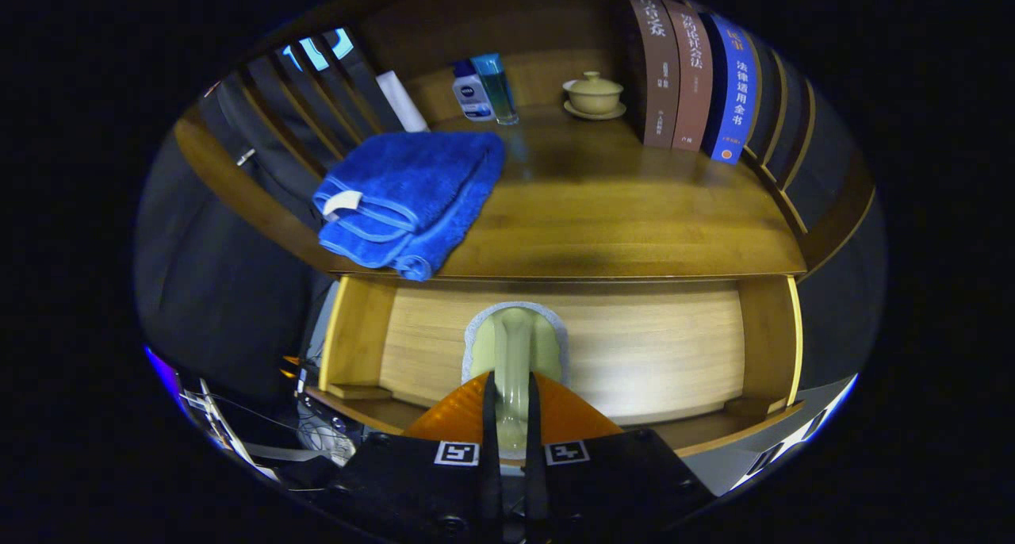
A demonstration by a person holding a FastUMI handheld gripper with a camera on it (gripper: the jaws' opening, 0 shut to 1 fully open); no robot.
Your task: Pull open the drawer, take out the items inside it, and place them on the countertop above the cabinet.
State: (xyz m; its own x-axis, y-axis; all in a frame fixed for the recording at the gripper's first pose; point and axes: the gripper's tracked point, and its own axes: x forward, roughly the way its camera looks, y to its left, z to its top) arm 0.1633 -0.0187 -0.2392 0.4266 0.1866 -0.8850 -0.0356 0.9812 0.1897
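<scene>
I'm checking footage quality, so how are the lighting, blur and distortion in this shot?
Gripper view: the fisheye bends the countertop edge and drawer walls into curves; warm light glares softly on the countertop beside the blue towel; surroundings fall dark; the tongs, closed on the pale green brush, look soft and slightly blurred.

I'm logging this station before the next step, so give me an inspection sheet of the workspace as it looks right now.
Surface: wooden countertop above the cabinet, bare in the middle.
Job's things: wooden drawer pulled open; pale green scrub brush with a grey pad held over it.
Clutter: folded blue towel overhanging the countertop's front edge; white lotion bottle and clear blue bottle at the back; beige lidded teacup on a saucer; upright books.
Grippers: gripper shut on the brush handle, orange fingers either side.
Cables: thin wires low beside the drawer.
Surroundings: slatted wooden side rails; dark booth beyond.
</scene>
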